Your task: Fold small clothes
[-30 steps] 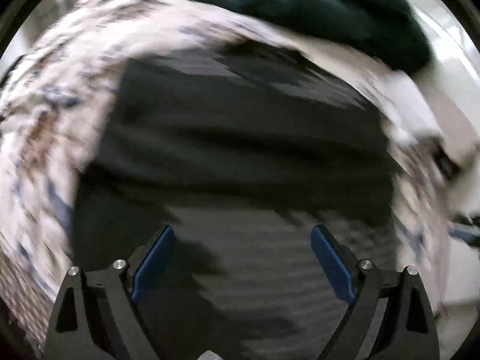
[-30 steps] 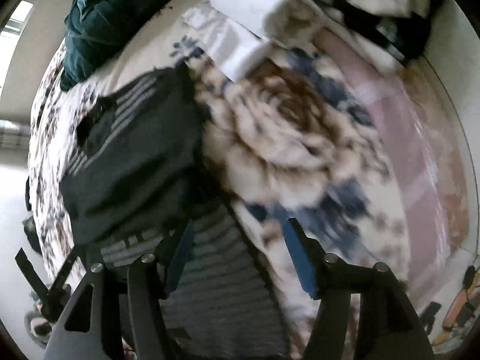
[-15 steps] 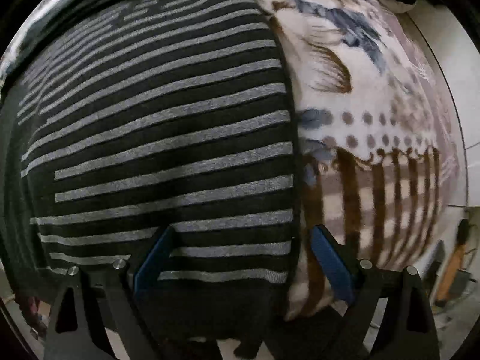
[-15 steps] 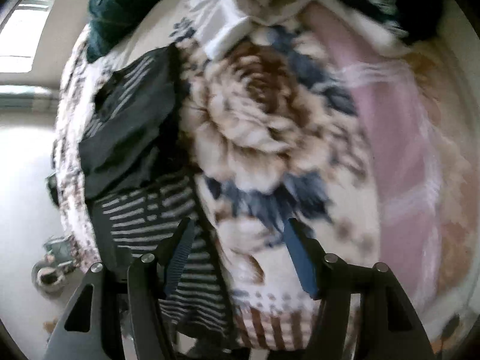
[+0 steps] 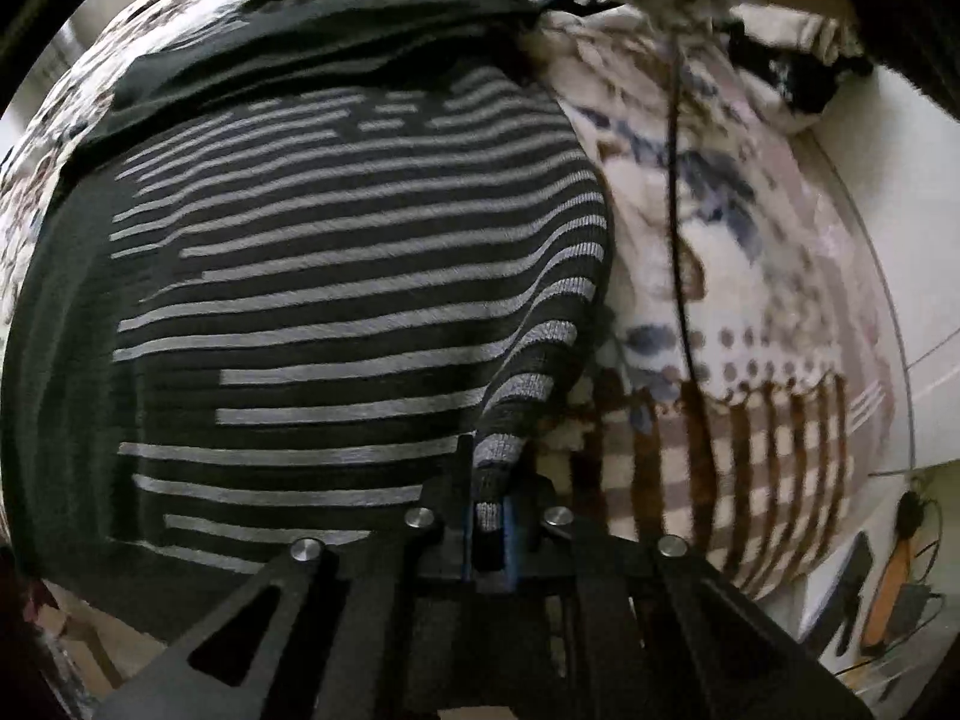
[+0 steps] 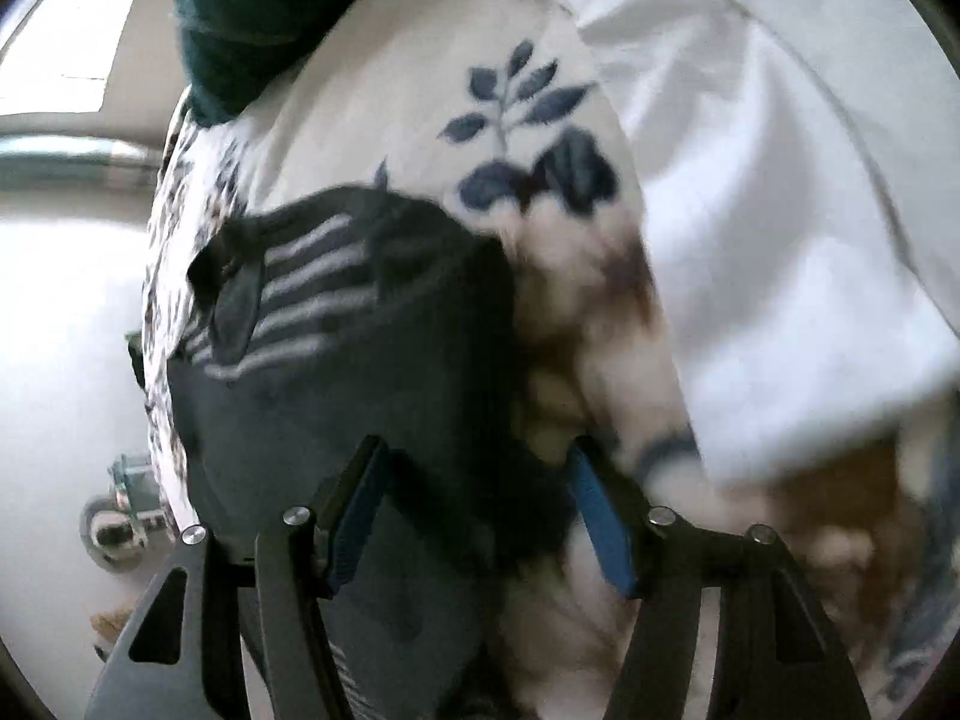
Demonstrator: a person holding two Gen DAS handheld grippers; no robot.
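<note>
The striped garment lies on the floral blanket. The left gripper has its jaws clamped on its hem corner; the right gripper, jaws closing but apart, straddles dark fabric.

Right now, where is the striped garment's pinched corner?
In the left wrist view, the striped garment covers the left side of the floral blanket; its right hem corner is clamped in the left gripper, bottom centre.

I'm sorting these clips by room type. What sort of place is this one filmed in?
Most likely a bedroom: a striped garment lies on a floral blanket spread like bedding, with white folded linen and a dark green pile on it.
</note>
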